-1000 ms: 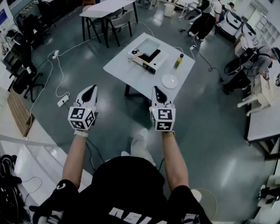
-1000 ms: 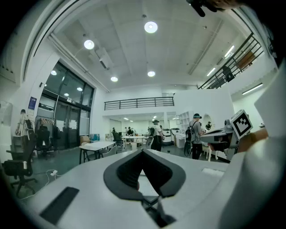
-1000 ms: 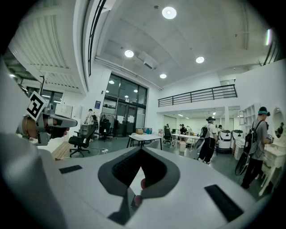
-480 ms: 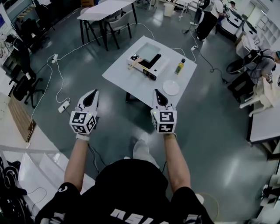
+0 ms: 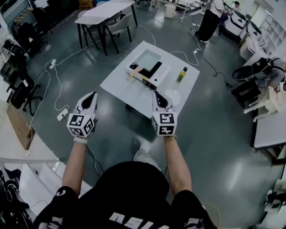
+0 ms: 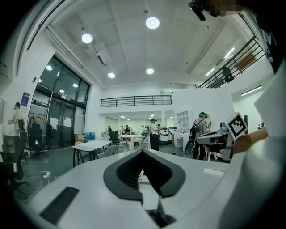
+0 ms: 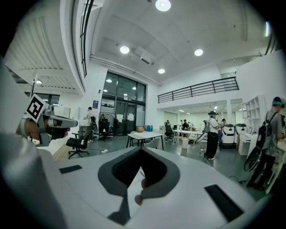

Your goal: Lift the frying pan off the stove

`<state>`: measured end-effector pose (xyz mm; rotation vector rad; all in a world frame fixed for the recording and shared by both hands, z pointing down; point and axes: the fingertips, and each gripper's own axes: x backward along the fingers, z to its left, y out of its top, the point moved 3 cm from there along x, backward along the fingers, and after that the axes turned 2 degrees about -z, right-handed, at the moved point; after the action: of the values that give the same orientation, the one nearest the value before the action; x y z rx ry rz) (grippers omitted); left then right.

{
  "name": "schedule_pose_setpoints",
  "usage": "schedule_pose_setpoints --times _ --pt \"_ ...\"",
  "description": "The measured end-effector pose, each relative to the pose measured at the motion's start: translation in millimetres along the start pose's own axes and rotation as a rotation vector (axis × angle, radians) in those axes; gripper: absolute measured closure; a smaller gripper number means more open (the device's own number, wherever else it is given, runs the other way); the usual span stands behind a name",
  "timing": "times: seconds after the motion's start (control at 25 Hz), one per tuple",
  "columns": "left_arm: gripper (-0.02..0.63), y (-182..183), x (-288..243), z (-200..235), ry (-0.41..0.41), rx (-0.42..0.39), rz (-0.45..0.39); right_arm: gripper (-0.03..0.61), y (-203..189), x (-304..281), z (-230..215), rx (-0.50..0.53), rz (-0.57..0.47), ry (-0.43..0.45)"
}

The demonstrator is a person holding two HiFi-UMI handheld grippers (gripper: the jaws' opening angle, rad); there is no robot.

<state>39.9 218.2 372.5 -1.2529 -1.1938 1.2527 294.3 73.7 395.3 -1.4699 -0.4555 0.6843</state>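
The grey floor (image 5: 214,129) covers the whole work area. A white table (image 5: 120,80) stands at its centre, set diagonally in the head view. A second table (image 5: 107,9) with chairs stands beyond it, and office chairs and desks line the room's edges.

The person (image 5: 134,192) stands short of the white table, both forearms extended level.

A white stove (image 5: 161,75) sits on the middle of the white table. The frying pan (image 5: 150,69) rests on the stove; it is dark, with a pale wooden handle pointing toward the table's left edge. A white plate (image 5: 174,96) lies on the near right part of the table. A yellow-green bottle (image 5: 181,74) stands upright between the plate and the stove.

The left gripper (image 5: 93,94) is held over bare floor, left of the table and well apart from the frying pan. Its jaws are fully together with nothing between them. The right gripper (image 5: 157,93) reaches the table's near edge in the head view, its tip just beside the plate. Its jaws are likewise fully together and empty.

A power strip (image 5: 62,115) lies on the floor at the left.
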Motion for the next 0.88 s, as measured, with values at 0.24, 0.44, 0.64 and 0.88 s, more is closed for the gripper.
schedule_pose_setpoints --times 0.24,0.44,0.64,0.88 --pt "0.617 4 -34 9 0.006 0.003 0.004 0.588 3 -29 -18 0.006 0.010 0.019" --pt "0.617 5 -64 8 0.005 0.010 0.006 0.588 -1 -46 -38 0.002 0.029 0.026" --pt "0.617 3 -93 3 -0.011 0.012 0.007 0.588 -2 -61 -59 0.004 0.028 0.022" --pt "0.617 -2 -125 -1 -0.018 0.014 0.013 0.588 -7 -79 -80 -0.007 0.038 0.029"
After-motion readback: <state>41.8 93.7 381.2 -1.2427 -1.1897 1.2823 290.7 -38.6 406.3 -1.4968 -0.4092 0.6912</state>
